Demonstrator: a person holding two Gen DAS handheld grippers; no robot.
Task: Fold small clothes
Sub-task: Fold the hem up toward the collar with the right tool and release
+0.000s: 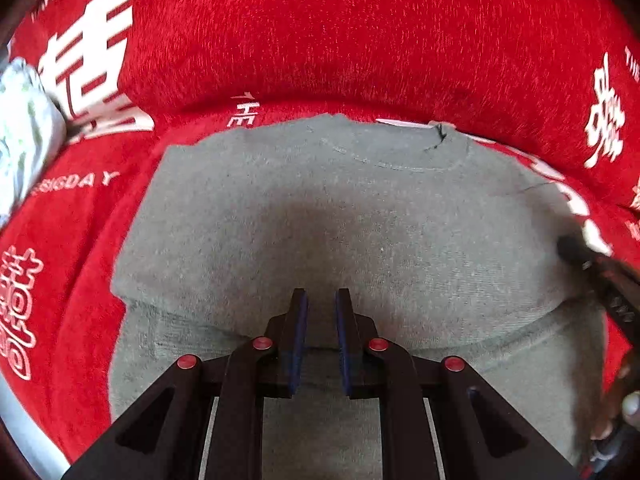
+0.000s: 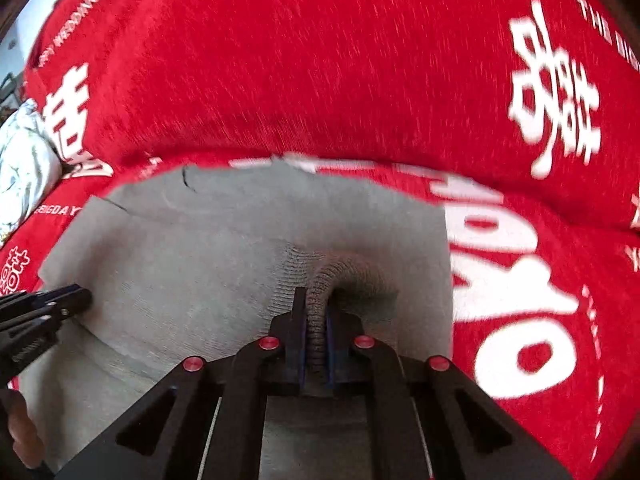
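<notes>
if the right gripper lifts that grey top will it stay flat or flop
Probably flops: the grey top already bunches into ridged folds where the right gripper pinches it. It looks thin and light, and the fuzzy red blanket may drag on it.

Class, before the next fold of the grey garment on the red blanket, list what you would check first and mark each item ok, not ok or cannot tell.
1. Right gripper shut on a ribbed fold of the grey garment: ok.
2. Left gripper open, nothing between its fingers: ok.
3. Far part of the garment lies flat: ok.
4. Garment wholly on the red blanket: ok.
5. White cloth apart from the garment: ok.
6. Near hem aligned: cannot tell.
</notes>
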